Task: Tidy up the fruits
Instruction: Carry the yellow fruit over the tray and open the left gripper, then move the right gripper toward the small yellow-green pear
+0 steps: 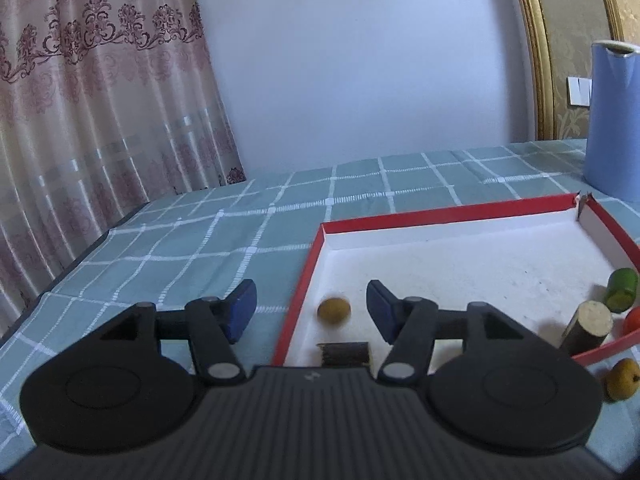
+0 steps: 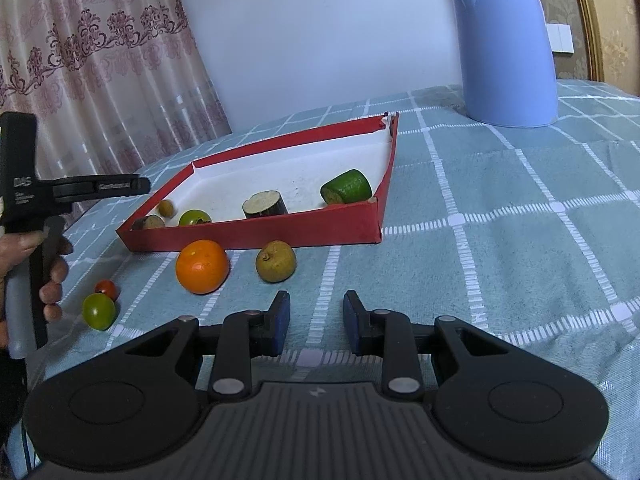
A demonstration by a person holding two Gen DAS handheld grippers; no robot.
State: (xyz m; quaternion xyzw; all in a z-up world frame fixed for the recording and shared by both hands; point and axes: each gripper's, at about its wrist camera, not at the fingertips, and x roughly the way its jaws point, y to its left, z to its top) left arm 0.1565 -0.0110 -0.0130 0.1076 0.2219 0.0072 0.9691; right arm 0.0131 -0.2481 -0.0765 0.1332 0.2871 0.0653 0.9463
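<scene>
This looks like a home. A patterned curtain (image 1: 100, 100) hangs beside the wall. A checked cloth (image 2: 500, 208) covers the surface, with a blue kettle (image 2: 504, 48) on it.

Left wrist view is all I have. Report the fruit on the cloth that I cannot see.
Observer: A small round green tomato and a smaller red tomato lie close together on the green checked tablecloth, outside the red cardboard tray.
Operator: Give me the right tool's load.
Observer: The right tool holds nothing; only cloth shows between its blue pads.
Operator: Place it against the tray.
Observer: It sits outside the tray's near wall, with a round orange mandarin lying between them.
</scene>
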